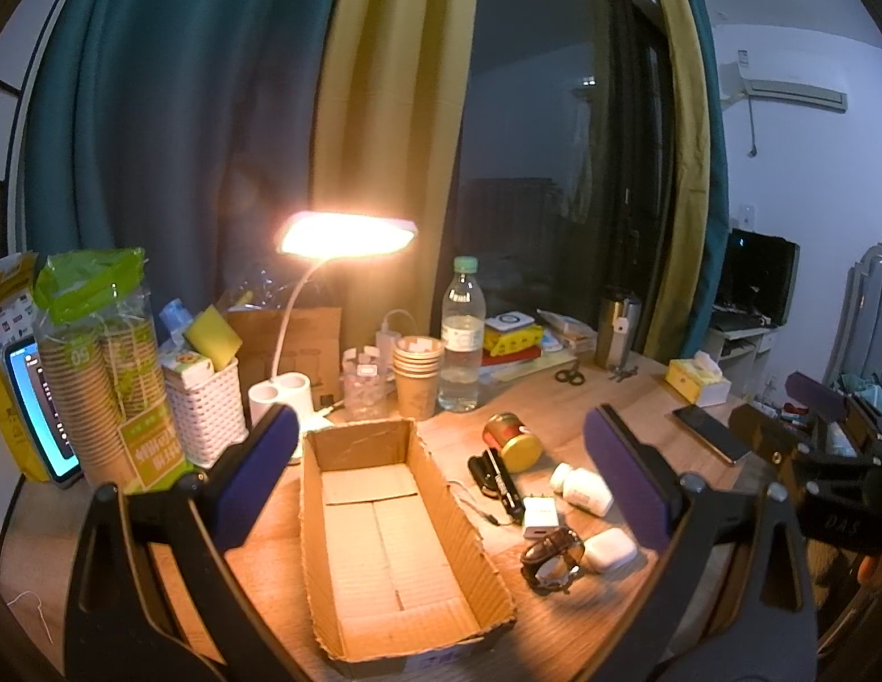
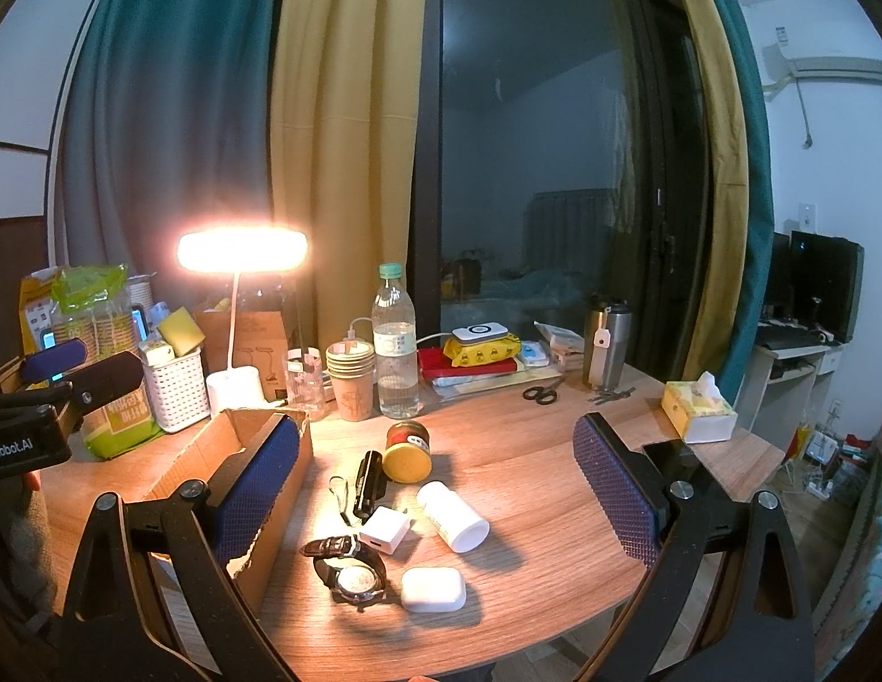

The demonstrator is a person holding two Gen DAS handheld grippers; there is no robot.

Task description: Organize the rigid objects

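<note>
An open, empty cardboard box [image 1: 384, 540] lies on the wooden desk, between the fingers of my open left gripper [image 1: 441, 483]; it also shows in the right wrist view [image 2: 213, 454]. Right of the box lie a jar with a yellow lid [image 2: 407, 452], a black flashlight [image 2: 367, 483], a white pill bottle [image 2: 452, 517], a white charger cube [image 2: 385, 529], a wristwatch [image 2: 350, 568] and a white earbud case [image 2: 432, 589]. My right gripper [image 2: 435, 489] is open and empty above these items, touching none.
A lit desk lamp [image 2: 242, 253], water bottle [image 2: 394, 352], stacked paper cups [image 2: 350, 381], white basket [image 2: 177, 392], scissors [image 2: 540, 394], steel tumbler [image 2: 606, 349], tissue box [image 2: 697, 409] and a phone [image 2: 668, 454] crowd the back and right of the desk [image 2: 526, 511].
</note>
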